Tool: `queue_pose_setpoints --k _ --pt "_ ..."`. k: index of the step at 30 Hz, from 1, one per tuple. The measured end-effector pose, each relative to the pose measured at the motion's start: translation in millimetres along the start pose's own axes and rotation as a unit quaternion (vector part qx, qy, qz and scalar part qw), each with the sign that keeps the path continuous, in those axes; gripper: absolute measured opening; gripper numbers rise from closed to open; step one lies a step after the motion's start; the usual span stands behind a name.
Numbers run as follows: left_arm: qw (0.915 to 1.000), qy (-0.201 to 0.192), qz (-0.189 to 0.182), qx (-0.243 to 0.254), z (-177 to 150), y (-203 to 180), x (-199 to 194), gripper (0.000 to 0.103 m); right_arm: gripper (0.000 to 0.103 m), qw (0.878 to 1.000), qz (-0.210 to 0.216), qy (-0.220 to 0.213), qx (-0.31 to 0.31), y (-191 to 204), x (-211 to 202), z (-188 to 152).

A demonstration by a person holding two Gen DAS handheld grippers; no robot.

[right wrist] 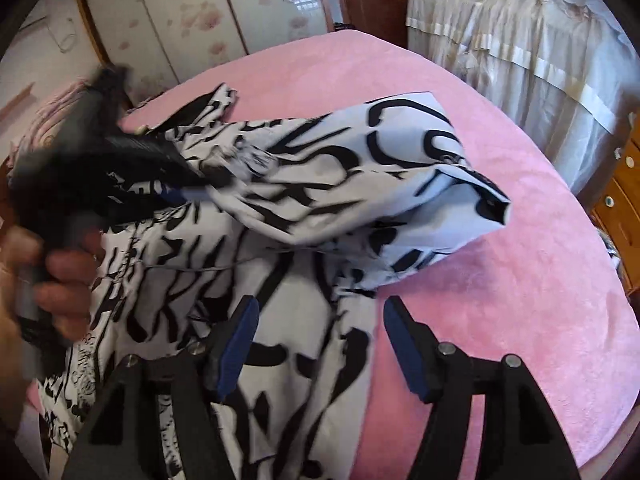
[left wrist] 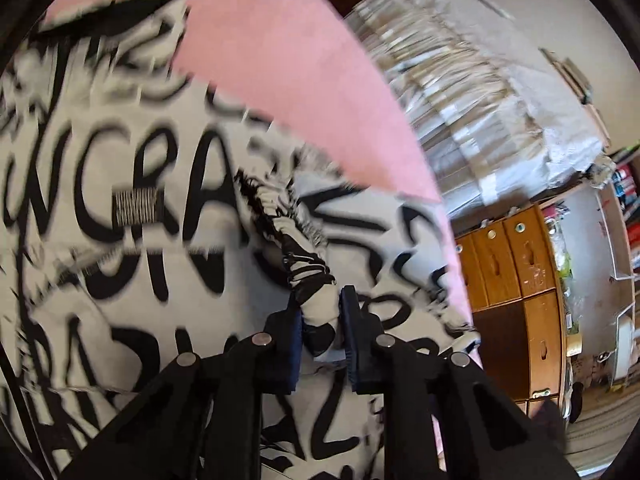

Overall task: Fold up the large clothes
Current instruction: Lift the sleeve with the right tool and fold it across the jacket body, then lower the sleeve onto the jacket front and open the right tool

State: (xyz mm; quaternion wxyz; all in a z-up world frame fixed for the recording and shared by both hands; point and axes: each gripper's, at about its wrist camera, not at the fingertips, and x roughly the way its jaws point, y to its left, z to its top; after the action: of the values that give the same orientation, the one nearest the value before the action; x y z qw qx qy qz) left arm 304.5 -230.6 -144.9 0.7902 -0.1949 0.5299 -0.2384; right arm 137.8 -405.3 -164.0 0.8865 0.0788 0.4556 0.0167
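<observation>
A large white garment [right wrist: 320,184] with black lettering lies crumpled on a pink bedspread [right wrist: 520,260]. In the left wrist view my left gripper [left wrist: 320,300] is shut on a bunched fold of this garment [left wrist: 120,160], which runs up from between the pads. The right wrist view shows that left gripper [right wrist: 188,192] at the left, held by a hand [right wrist: 60,272], with a lifted part of the cloth stretching away to the right. My right gripper [right wrist: 320,312] stands open just above the garment's near right edge, with nothing pressed between its fingers.
The pink bedspread [left wrist: 280,60] extends beyond the garment to the right and far side. A cloth-draped piece of furniture [right wrist: 520,40] stands past the bed. Wooden drawers [left wrist: 508,264] sit at the right, a wardrobe with sliding doors [right wrist: 168,20] at the far left.
</observation>
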Motion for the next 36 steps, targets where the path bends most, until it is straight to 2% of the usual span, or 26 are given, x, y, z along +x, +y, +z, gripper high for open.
queue_pose_setpoints --k 3,7,8,9,12,20,25,32,34,36 --pt "0.9984 -0.037 0.001 0.041 21 -34 -32 0.014 0.065 0.999 -0.021 0.012 0.041 -20 16 8" --pt "0.9948 -0.062 0.011 0.080 41 -66 -60 0.014 0.062 0.996 -0.028 0.009 0.079 -36 35 22" --pt "0.9941 -0.068 0.012 0.083 45 -71 -66 0.014 0.048 0.996 -0.028 0.010 0.078 -36 40 26" --pt "0.9934 -0.074 0.016 0.086 49 -74 -73 0.014 0.025 0.997 -0.020 0.015 0.073 -35 44 30" --pt "0.9908 -0.093 0.033 0.093 61 -78 -95 0.014 0.020 0.998 -0.046 0.007 0.043 -25 44 38" --pt "0.9820 -0.141 0.079 0.097 68 -39 -171 0.014 0.018 0.997 -0.069 -0.010 -0.013 -13 33 44" --pt "0.9788 -0.143 0.109 0.099 60 -1 -195 0.013 0.018 0.994 -0.095 -0.017 -0.058 1 32 41" --pt "0.9753 -0.127 0.149 0.101 30 49 -193 0.013 0.018 0.984 -0.134 -0.012 -0.121 20 39 38" --pt "0.9742 -0.119 0.167 0.094 18 71 -185 0.013 0.020 0.978 -0.146 -0.012 -0.146 27 40 34" --pt "0.9739 -0.102 0.186 0.080 8 95 -174 0.013 0.026 0.975 -0.151 -0.008 -0.163 31 40 29"
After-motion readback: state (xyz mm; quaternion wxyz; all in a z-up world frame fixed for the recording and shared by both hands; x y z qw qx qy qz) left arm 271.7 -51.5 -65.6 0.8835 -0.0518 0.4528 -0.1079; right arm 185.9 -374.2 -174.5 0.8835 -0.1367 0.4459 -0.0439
